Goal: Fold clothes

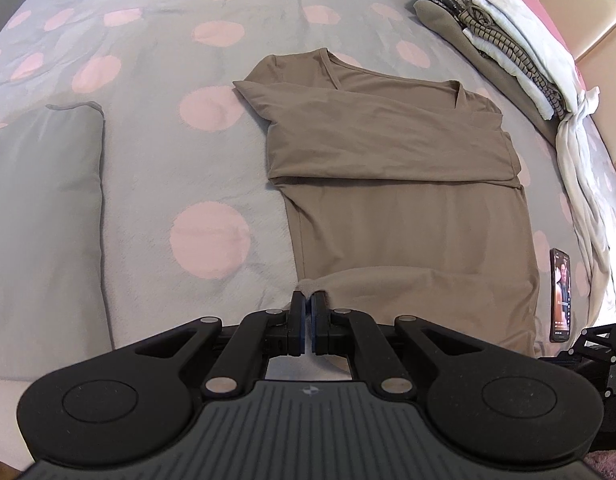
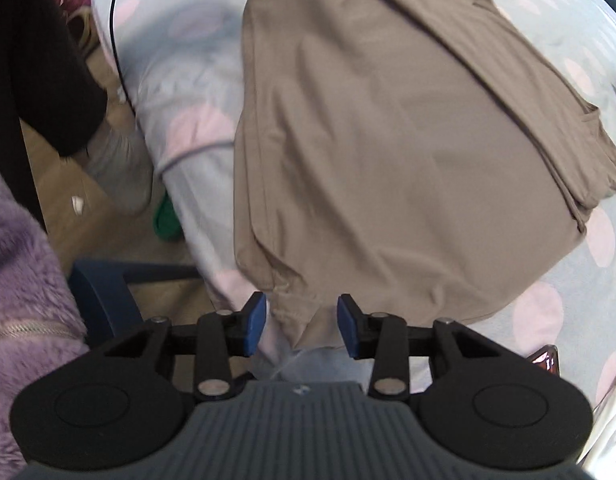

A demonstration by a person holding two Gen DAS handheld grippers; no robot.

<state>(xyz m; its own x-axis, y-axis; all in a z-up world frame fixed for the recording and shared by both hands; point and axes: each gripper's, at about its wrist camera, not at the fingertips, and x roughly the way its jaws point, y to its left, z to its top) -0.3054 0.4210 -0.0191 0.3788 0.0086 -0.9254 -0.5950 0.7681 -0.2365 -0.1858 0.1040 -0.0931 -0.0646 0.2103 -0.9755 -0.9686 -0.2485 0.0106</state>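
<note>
A tan long-sleeved shirt [image 1: 404, 208] lies flat on the bed, sleeves folded across its chest, collar at the far end. My left gripper [image 1: 308, 300] is shut on the shirt's near left hem corner. In the right wrist view the shirt [image 2: 388, 140] fills the middle. My right gripper [image 2: 301, 312] is open, its blue pads either side of the other hem corner, which hangs between them.
The bed cover [image 1: 156, 152] is grey with pink dots. A grey pillow [image 1: 44, 216] lies left. A stack of folded clothes [image 1: 504, 36] sits far right. A phone [image 1: 560, 296] lies right of the shirt. Floor, a chair base [image 2: 108, 280] and legs show left.
</note>
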